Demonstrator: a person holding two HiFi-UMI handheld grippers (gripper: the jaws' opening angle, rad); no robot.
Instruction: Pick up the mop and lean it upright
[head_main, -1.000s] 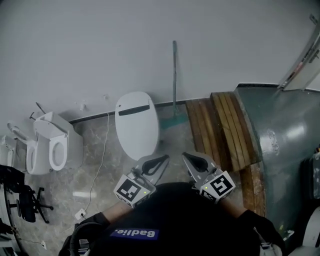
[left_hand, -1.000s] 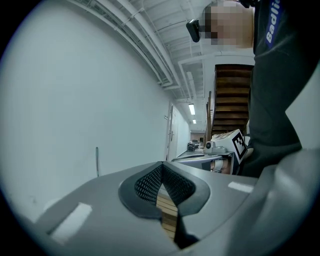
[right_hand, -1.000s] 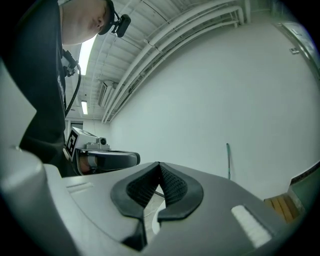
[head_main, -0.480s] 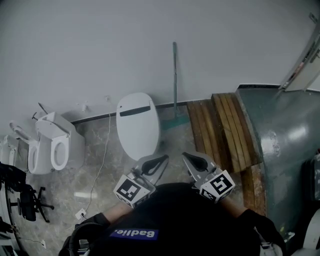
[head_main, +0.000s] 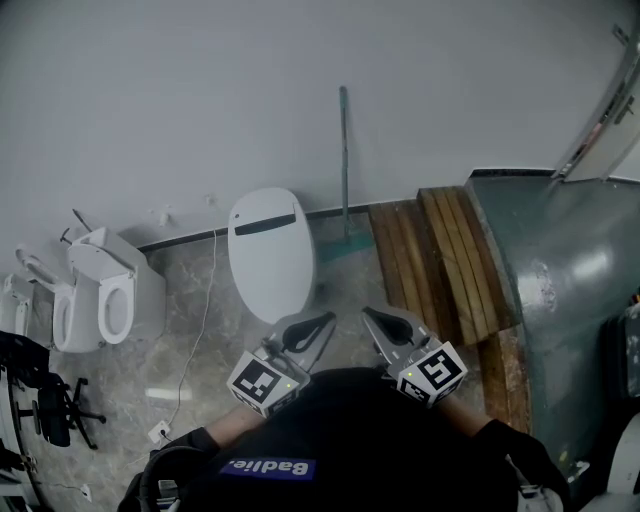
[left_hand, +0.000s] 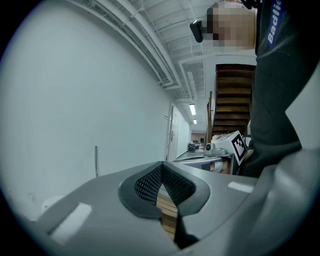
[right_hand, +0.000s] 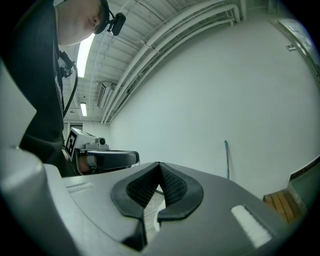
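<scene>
The mop (head_main: 345, 170) stands upright, its teal handle leaning against the white wall and its flat green head on the floor by the wooden planks. The handle (right_hand: 227, 159) also shows in the right gripper view and as a thin dark line (left_hand: 96, 161) in the left gripper view. Both grippers are held close to the person's body, well short of the mop. My left gripper (head_main: 326, 320) has its jaws together with nothing between them. My right gripper (head_main: 371, 315) is likewise shut and empty.
A white toilet with its lid down (head_main: 270, 250) stands left of the mop. Another toilet with its seat open (head_main: 108, 295) is further left. Wooden planks (head_main: 440, 260) lie to the right beside a grey metal panel (head_main: 560, 270). A white cable (head_main: 200, 330) runs over the stone floor.
The view has drifted slightly; the mop, toilets and both grippers keep their places.
</scene>
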